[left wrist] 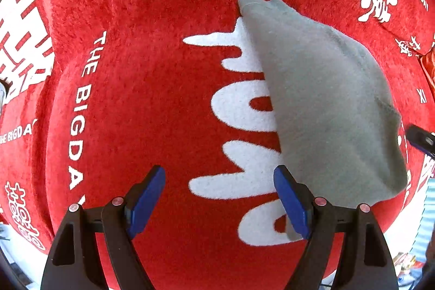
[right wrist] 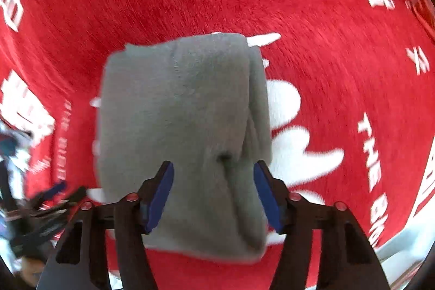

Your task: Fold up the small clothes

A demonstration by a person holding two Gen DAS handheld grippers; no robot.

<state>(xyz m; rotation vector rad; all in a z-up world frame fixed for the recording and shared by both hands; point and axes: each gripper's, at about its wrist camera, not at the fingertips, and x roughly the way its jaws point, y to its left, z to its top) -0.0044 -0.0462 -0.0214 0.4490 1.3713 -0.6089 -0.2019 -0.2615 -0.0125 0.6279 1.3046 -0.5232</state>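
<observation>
I see the grey cloth [right wrist: 185, 132] lying folded into a thick, compact bundle on the red blanket [right wrist: 339, 72], which is printed with white letters and characters. The cloth is plain, matte and fleecy, with a stitched seam across its top layer and stacked folded edges along its right side. My right gripper [right wrist: 213, 192] stands wide, its blue pads either side of the bundle's near end, gripping nothing. My left gripper [left wrist: 218, 201] is also wide and empty; from it the cloth [left wrist: 326, 105] lies ahead and to the right, just beside the right pad [left wrist: 292, 201].
</observation>
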